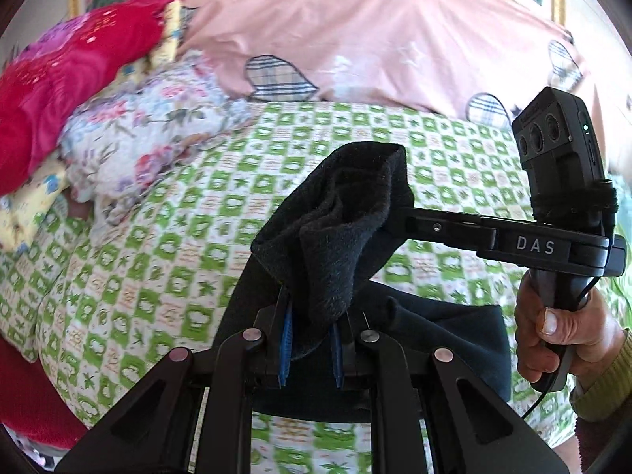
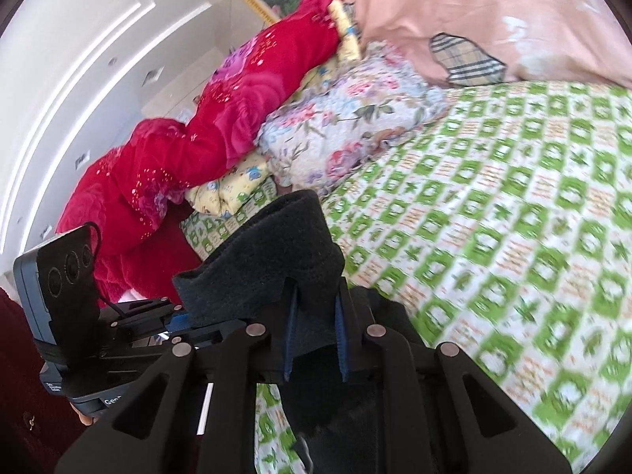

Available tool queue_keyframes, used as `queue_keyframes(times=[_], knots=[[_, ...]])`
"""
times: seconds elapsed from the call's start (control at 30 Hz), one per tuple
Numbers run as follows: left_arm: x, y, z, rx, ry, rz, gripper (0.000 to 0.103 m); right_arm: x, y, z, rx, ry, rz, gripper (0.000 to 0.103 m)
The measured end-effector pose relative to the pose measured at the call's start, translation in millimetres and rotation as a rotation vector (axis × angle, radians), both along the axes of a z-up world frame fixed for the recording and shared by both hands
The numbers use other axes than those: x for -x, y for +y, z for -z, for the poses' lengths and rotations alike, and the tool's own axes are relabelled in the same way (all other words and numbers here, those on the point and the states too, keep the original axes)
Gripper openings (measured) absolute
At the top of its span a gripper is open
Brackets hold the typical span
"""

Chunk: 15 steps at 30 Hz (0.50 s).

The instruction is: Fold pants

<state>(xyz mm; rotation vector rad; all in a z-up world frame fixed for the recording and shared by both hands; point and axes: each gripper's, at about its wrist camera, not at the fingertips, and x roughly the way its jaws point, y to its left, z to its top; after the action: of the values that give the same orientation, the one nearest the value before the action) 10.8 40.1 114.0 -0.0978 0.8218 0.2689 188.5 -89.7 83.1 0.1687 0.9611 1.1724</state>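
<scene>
Left wrist view: my left gripper (image 1: 310,345) and right gripper (image 1: 399,223) each pinch the black pants (image 1: 335,237), lifted above the bed (image 1: 158,268) for folding over.

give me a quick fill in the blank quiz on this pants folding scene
1. The left gripper and the right gripper are both shut on the ____ pants.
2. The bedsheet has a white and ____ pattern.
3. The pillow with plaid hearts is ____.

Missing words: black; green; pink
</scene>
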Motion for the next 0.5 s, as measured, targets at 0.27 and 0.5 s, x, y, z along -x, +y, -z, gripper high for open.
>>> queue_keyframes(times=[0.27, 0.5], knots=[[-8.8, -47.4, 17.2, -0.017, 0.051, 0.114, 0.015, 7.4, -53.1, 21.6, -0.026, 0.035, 0.107, 0.018], [-11.3, -83.6, 33.0, -0.044, 0.084, 0.193, 0.015, 17.1, -88.4, 36.5, -0.035, 0.05, 0.182, 0.016]])
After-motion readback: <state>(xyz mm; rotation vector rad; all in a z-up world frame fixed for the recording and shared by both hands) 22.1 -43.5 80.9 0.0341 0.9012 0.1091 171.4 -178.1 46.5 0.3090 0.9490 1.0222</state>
